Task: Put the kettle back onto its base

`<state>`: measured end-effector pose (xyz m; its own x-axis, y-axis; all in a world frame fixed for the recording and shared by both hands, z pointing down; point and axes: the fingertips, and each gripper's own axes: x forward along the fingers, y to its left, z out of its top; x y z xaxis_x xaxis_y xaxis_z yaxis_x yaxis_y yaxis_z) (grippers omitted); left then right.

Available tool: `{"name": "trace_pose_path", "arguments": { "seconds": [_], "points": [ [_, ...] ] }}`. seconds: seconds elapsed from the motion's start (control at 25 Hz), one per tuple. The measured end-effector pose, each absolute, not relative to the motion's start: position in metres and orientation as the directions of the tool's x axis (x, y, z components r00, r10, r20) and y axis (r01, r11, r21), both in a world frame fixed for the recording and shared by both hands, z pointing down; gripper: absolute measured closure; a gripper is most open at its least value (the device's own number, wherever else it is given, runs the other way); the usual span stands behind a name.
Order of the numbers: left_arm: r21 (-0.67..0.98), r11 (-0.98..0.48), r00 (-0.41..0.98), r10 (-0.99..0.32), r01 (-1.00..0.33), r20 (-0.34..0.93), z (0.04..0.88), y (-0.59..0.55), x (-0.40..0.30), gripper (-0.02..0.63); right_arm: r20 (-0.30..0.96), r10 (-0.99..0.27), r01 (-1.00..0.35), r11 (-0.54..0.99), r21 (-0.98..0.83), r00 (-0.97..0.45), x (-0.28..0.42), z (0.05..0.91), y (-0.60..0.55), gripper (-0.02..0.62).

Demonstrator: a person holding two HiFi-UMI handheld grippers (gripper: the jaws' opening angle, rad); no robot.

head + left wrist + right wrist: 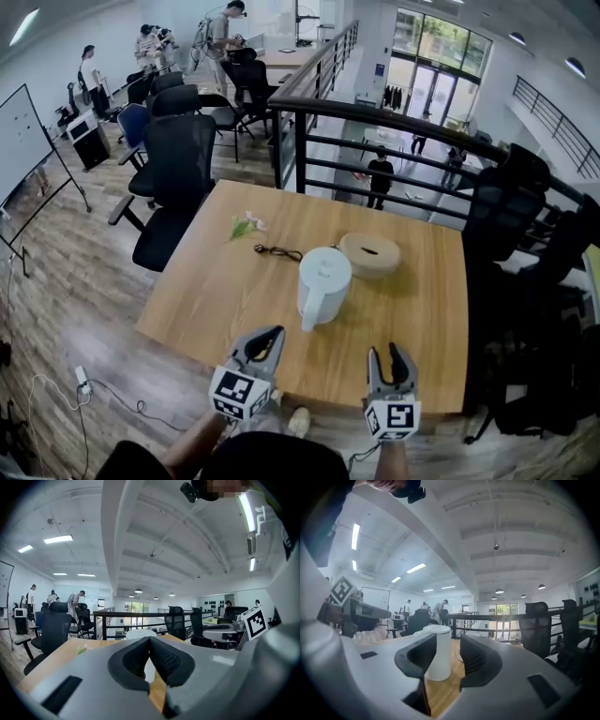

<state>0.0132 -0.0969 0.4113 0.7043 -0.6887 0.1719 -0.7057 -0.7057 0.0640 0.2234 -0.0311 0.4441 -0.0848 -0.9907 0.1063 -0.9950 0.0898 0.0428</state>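
- Kettle [323, 281] stands upright on our wooden tabletop [216, 300], just beside the round tan base [369, 253].
- We hold the left gripper [272, 336] with jaws together and empty, and the right gripper [391, 352] with jaws apart and empty.
- Black office chairs [178, 159] and a railing [394, 122] stand beyond.

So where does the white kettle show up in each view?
Head view: kettle at the middle of the table.
Left gripper view: only its lid, just above the jaws.
Right gripper view: kettle standing beyond the gap between the jaws.
Shared landmark: the black railing behind the table.
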Motion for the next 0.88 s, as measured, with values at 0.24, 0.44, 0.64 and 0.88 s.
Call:
{"name": "trace_pose_path", "arguments": {
  "seconds": [0.24, 0.44, 0.64, 0.88],
  "points": [
    [0.052, -0.708, 0.704, -0.688, -0.705, 0.178, 0.412, -0.085, 0.01, 0.609, 0.112, -0.991, -0.996, 0.073, 0.046, -0.068, 0.224, 0.445, -0.018, 0.471],
    [0.05, -0.705, 0.701, -0.691, -0.708, 0.178, 0.411, -0.08, 0.011, 0.609, 0.175, -0.984, -0.997, 0.048, 0.063, -0.037, 0.227, 0.454, -0.004, 0.506],
    [0.049, -0.705, 0.701, -0.692, -0.708, 0.174, 0.412, -0.079, 0.013, 0.609, 0.132, -0.991, -0.997, 0.026, 0.075, -0.016, 0.231, 0.449, -0.001, 0.578],
    [0.054, -0.701, 0.698, -0.694, -0.711, 0.177, 0.417, -0.079, 0.011, 0.609, 0.129, -0.992, -0.997, 0.025, 0.079, -0.015, 0.232, 0.449, -0.003, 0.595]
  ]
}}
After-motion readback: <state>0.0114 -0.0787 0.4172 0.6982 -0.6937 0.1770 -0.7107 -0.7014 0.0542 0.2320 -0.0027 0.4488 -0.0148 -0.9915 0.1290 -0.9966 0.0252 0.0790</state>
